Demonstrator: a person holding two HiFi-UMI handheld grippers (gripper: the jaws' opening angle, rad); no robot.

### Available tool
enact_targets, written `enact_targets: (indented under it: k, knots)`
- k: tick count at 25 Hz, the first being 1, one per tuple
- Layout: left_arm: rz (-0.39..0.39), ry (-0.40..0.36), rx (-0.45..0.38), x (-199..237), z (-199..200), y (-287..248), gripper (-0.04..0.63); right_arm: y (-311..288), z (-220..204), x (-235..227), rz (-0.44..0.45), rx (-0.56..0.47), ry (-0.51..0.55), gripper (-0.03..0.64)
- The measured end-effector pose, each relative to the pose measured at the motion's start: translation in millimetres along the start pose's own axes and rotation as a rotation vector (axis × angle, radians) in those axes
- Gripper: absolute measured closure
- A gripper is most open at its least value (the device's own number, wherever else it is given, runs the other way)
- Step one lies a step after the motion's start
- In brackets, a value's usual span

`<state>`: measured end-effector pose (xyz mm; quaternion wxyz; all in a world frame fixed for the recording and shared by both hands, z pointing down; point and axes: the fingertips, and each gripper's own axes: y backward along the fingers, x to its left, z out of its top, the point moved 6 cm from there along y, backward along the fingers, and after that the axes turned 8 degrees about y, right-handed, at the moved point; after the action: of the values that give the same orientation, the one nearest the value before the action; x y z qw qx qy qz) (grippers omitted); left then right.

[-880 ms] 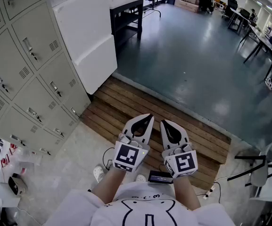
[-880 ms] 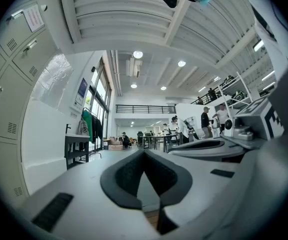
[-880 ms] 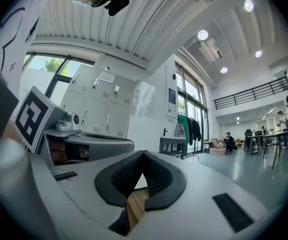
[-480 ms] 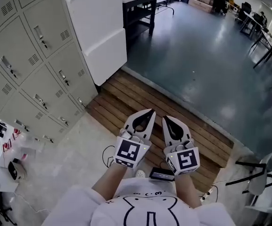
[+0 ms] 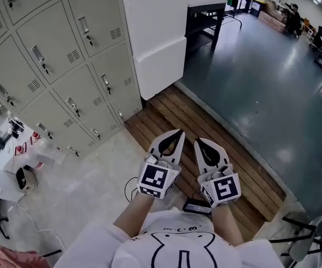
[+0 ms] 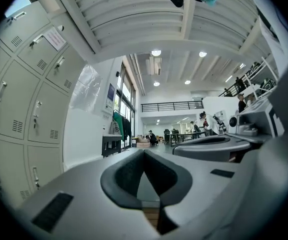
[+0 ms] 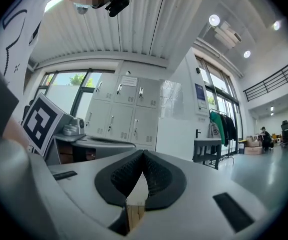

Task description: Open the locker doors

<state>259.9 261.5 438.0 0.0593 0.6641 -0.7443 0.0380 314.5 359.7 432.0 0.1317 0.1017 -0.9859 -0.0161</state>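
Observation:
A bank of grey metal lockers [image 5: 54,66] fills the upper left of the head view, every door closed, each with a small handle and vent slots. The same lockers [image 6: 19,99] stand at the left of the left gripper view and lockers [image 7: 121,114] show far off in the right gripper view. My left gripper [image 5: 178,133] and right gripper [image 5: 197,142] are held side by side low in front of me, well away from the lockers. Both have their tips together with nothing between them.
A white cabinet [image 5: 158,38] stands right of the lockers, a dark table [image 5: 208,10] behind it. A wooden slat platform [image 5: 205,127] lies under the grippers, blue floor beyond. A small desk with clutter [image 5: 15,166] is at left. People sit far back.
My view has swung left and toward the lockers, which now fill more of the frame. Both grippers keep the same pose, side by side and shut.

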Motion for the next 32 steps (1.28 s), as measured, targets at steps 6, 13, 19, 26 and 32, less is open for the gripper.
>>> enact_targets:
  k: [6, 13, 19, 26, 32]
  knots:
    - [0.123, 0.011, -0.011, 69.7, 8.7, 18.7, 0.58, -69.5, 0.0, 28.0, 0.122, -0.021, -0.02, 0.592]
    - [0.242, 0.029, -0.006, 151.2, 14.6, 48.0, 0.58, -148.3, 4.6, 65.5, 0.234, -0.02, -0.051, 0.592]
    - [0.363, 0.046, -0.022, 216.3, 22.6, 84.2, 0.58, -210.0, 13.9, 107.2, 0.341, -0.037, -0.054, 0.592]
    - [0.48, 0.056, -0.021, 273.9, 22.3, 129.4, 0.58, -263.8, 20.8, 163.7, 0.45, -0.078, -0.091, 0.592]
    - [0.575, 0.093, -0.033, 302.9, 19.1, 159.2, 0.58, -290.9, 22.9, 195.5, 0.525, -0.082, -0.058, 0.597]
